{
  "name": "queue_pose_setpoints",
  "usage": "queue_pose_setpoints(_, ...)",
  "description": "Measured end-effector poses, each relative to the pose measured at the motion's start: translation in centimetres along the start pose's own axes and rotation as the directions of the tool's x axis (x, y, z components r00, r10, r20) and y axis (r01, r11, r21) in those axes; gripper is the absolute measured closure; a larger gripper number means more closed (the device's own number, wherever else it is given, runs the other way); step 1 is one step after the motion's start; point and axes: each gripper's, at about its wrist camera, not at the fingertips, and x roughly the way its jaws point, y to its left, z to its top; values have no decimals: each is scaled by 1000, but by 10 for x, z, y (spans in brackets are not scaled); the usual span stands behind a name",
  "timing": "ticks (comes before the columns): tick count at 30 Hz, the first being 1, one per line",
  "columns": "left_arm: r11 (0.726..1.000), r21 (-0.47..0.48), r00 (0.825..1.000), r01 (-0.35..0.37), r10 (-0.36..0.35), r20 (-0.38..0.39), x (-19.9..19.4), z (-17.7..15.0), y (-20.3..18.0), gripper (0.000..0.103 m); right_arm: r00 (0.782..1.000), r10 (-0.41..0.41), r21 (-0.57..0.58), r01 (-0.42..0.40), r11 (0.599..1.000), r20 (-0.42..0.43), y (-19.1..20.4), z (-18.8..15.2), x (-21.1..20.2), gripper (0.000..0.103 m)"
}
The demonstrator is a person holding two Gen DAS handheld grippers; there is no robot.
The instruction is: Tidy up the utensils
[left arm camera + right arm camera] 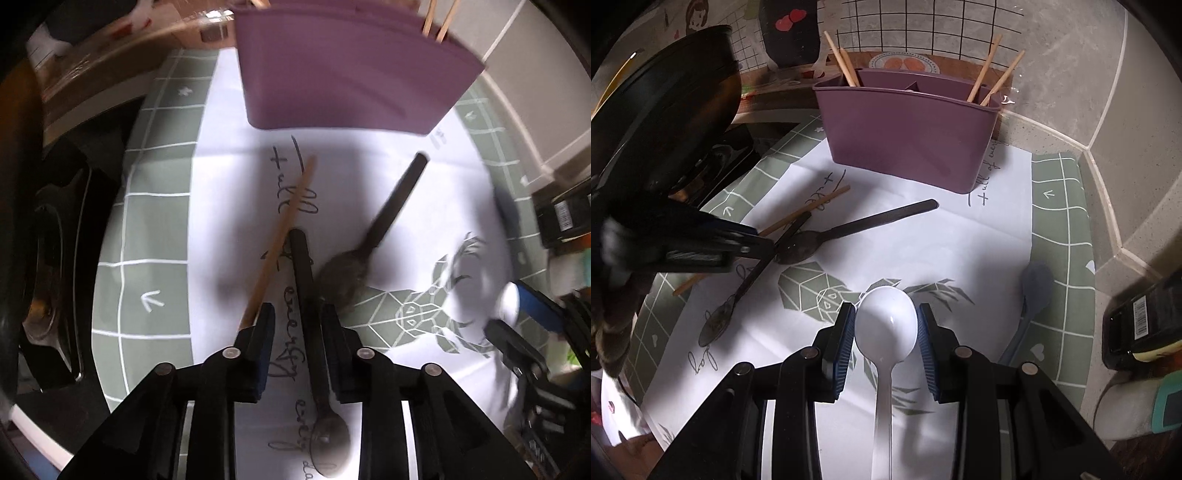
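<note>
Left wrist view: left gripper (293,325) points steeply down, jaws apart astride a dark spoon (308,295) lying on the mat (147,229); contact appears absent. Right wrist view alone shows the purple caddy (905,136) compartments; right gripper (886,325) clamps a white spoon (885,325).

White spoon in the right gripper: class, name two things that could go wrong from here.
1. The right gripper pinches the white spoon by its rounded bowl, so it might slip or swing.
2. The purple holder already holds chopsticks leaning across it, which the spoon could snag on.
</note>
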Motion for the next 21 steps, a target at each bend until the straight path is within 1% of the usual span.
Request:
queue_pose_setpoints(2,999,7,999,-33,33,-15,7,5,-4,74,1000,2,0,-2,1000,2,0,-2,-1,72)
queue_pose_setpoints(3,999,11,999,-42,42,-4,6,8,-7,74,1000,0,3,0,1000,3,0,-3,-1,72)
queue_pose_setpoints(6,999,22,1000,-26,26,13,6,11,-13,76,1000,2,19,-2,1000,-2,-4,-6,-1,72)
queue_pose_setpoints(7,1000,25,1000,-12,11,29,4,9,-14,85,1000,2,22,-2,1000,-6,-5,-7,-2,72)
queue_pose_setpoints(8,999,21,999,24,-25,42,2,7,-14,91,1000,0,21,0,1000,-8,-6,-7,-2,72)
queue_pose_setpoints(10,997,-9,995,73,-73,69,-2,-2,-11,91,1000,-3,28,3,1000,0,-8,-8,-5,72)
queue_pose_setpoints(13,992,-24,981,122,-117,157,-17,-25,-11,91,1000,9,54,-10,998,22,-14,-8,-10,72)
queue_pose_setpoints(15,988,-33,965,152,-141,219,-30,-43,-11,91,999,24,73,-27,997,32,-18,-8,-9,72)
queue_pose_setpoints(17,987,-37,946,154,-136,294,-47,-59,-11,91,999,37,91,-40,995,30,-21,-7,-5,72)
queue_pose_setpoints(19,986,-36,915,165,-140,378,-66,-68,-7,91,999,47,101,-50,994,28,-22,-6,-2,72)
queue_pose_setpoints(21,983,-45,885,178,-140,444,-85,-75,1,91,998,56,111,-59,992,34,-22,-4,-1,72)
